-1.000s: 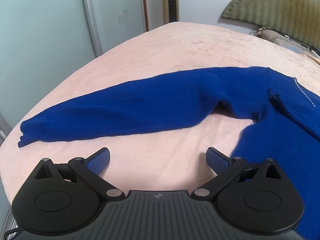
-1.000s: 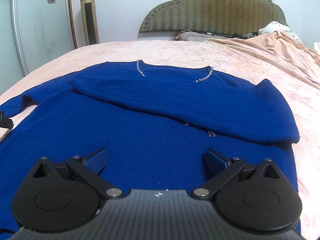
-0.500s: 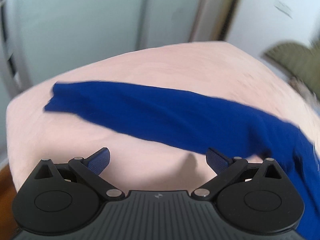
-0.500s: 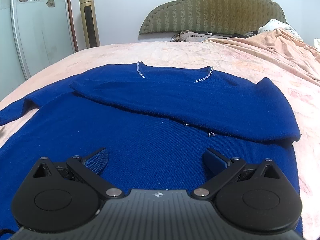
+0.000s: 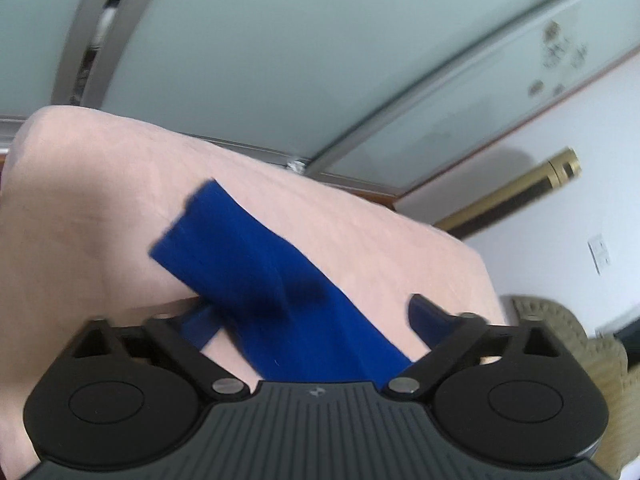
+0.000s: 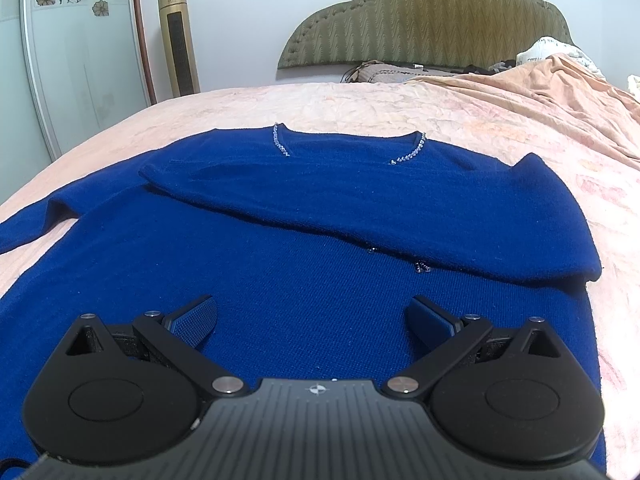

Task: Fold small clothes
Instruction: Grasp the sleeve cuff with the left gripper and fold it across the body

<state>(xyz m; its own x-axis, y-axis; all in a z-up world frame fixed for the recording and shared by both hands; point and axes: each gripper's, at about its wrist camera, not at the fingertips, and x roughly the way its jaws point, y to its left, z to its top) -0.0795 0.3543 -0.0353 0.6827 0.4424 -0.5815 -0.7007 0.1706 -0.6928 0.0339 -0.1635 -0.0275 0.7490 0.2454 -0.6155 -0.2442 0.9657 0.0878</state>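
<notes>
We see the pink bed (image 6: 360, 104) with the blue sweater (image 6: 304, 248) spread across it, one sleeve already folded over its chest. The other sleeve (image 5: 240, 264) runs between our left gripper (image 5: 316, 320), whose jaws are closing but not yet pressing it. Our right gripper (image 6: 312, 316) hangs spread apart above the sweater's body.

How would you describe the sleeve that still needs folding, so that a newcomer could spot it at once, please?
Start at the pink bed with the blue sweater spread flat on it. One sleeve is already folded across the chest below the beaded neckline. The other sleeve stretches out alone over bare pink cover toward the wardrobe side.
</notes>
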